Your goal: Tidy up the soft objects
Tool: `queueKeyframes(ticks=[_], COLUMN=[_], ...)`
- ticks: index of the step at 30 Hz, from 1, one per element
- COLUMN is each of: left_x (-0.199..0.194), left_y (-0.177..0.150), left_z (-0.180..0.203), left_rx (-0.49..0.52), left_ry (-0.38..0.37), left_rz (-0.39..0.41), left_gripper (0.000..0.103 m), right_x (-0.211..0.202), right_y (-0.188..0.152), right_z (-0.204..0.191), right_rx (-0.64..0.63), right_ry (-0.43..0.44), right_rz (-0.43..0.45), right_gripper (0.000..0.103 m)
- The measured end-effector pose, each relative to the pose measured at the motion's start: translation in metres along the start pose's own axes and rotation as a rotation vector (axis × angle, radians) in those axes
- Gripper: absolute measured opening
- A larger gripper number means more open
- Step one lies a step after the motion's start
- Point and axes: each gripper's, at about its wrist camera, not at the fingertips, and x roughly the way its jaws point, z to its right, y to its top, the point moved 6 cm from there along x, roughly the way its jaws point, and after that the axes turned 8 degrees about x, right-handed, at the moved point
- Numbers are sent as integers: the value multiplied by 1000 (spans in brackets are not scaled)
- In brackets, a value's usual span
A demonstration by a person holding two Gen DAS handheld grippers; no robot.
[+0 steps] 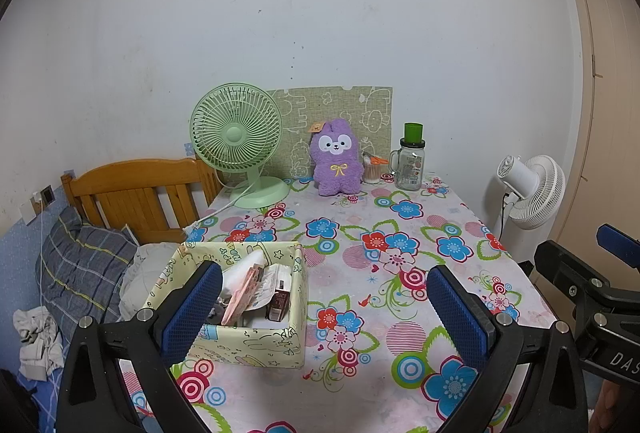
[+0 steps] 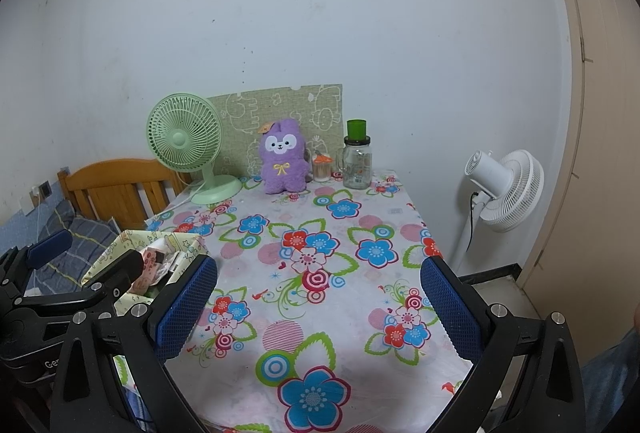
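Your left gripper (image 1: 324, 307) and right gripper (image 2: 318, 303) both hover spread and empty. The purple plush toy (image 2: 283, 161) sits upright far ahead of both, against the wall. Expect it light and compressible; pinch its torso.

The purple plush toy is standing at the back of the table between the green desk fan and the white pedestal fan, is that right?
Not quite. The purple plush toy stands at the back of the flowered table, between the green desk fan and the clear glass jar with the green lid. The white pedestal fan stands on the floor beside the table. The left wrist view shows it.
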Motion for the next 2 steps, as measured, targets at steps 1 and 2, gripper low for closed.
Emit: queueKeyframes(ticks=[1, 2], left_x=[0, 0], left_y=[0, 0], left_z=[0, 0], left_rx=[0, 0], left_ry=[0, 0], left_rz=[0, 1], left_gripper=[103, 103], right_x=[0, 0], right_y=[0, 0], right_z=[0, 0], right_rx=[-1, 0], right_ry=[0, -1], right_rz=[1, 1], right_gripper=[103, 103])
